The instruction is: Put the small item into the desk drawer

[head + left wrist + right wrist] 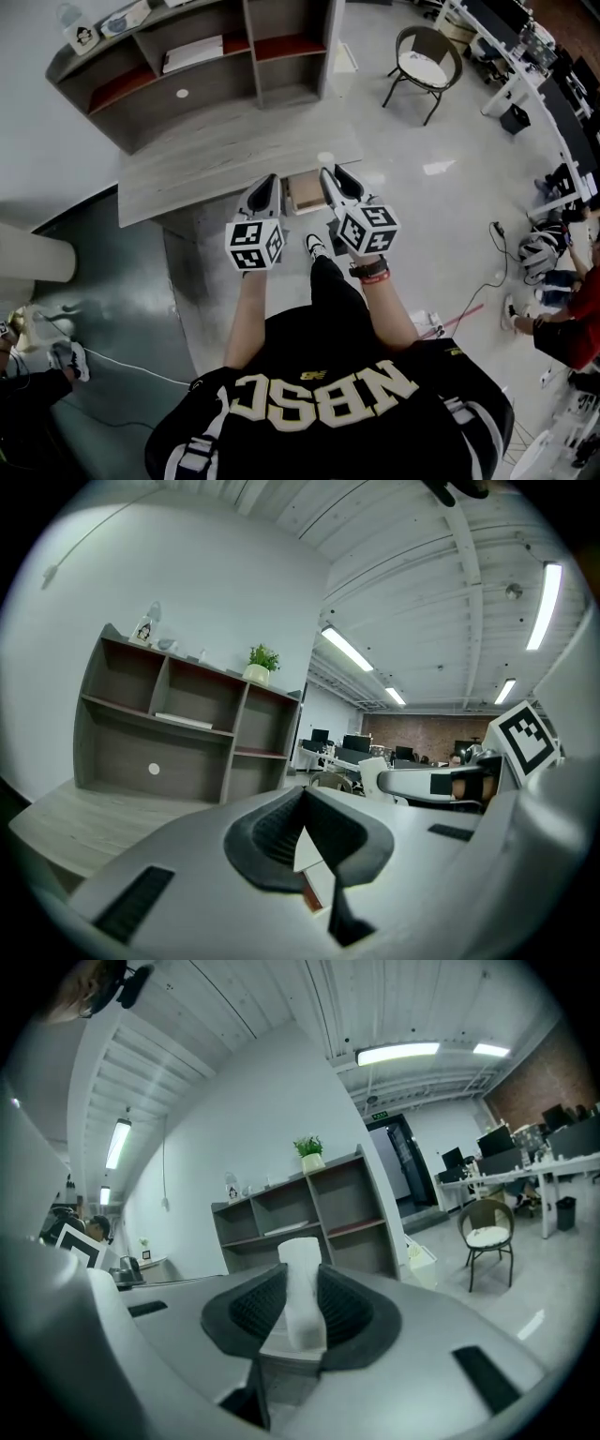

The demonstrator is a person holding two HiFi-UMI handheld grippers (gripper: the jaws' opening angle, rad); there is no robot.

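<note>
My right gripper (302,1283) is shut on a small white block (302,1269) that stands upright between its pads and pokes out past the tips. From the head view, that gripper (329,174) hangs over the desk's front edge, and the block's white end (325,158) shows just beyond it. Directly below and between both grippers lies the open desk drawer (306,192), with a pale wood inside. My left gripper (269,183) hovers at the drawer's left side. Its pads (281,827) meet at the tips (302,794) with nothing between them.
The grey wood desk (225,155) stretches to the left and carries a shelf unit (206,66) along its back. A chair (427,61) stands on the floor to the right. Another person (572,319) sits at the far right, and cables cross the floor.
</note>
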